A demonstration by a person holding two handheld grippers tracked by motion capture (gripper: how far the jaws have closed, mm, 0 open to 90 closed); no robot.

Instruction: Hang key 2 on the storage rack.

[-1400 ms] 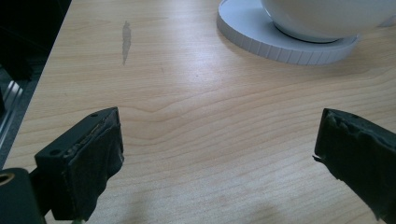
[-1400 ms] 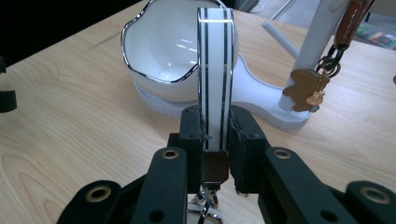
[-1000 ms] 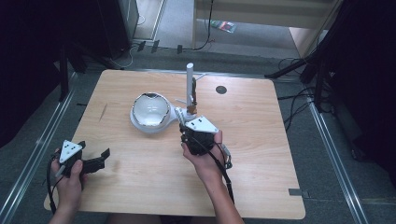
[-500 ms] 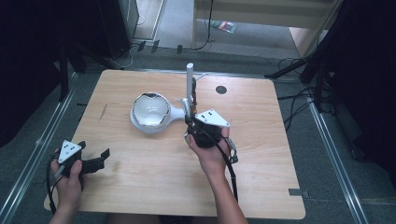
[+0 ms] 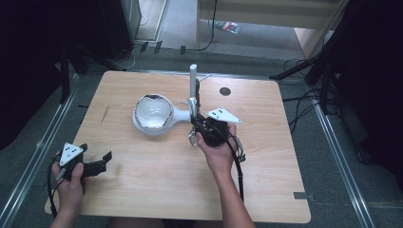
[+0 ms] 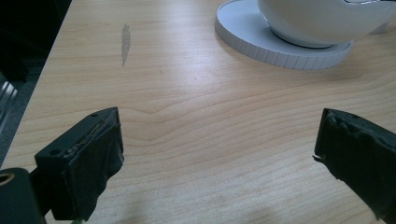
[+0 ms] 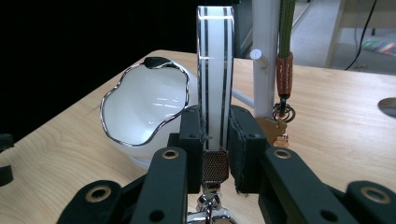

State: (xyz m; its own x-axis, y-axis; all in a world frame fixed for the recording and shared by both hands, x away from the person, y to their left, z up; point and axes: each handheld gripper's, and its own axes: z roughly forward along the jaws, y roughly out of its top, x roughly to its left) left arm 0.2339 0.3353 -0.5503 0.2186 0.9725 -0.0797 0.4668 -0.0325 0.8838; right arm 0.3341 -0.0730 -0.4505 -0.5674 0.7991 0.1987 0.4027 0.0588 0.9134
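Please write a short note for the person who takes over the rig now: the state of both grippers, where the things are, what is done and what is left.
Right gripper: shut on the white strap with black stripes, holding it upright near the white stand.
Left gripper: open, holding nothing, low over the table's near left part.
Things: a green strap with keys already hangs on the stand's peg. The white bowl sits on the stand's round base.
Done: the white strap is picked up.
Left: probably to hang the white strap on the stand, then let go.
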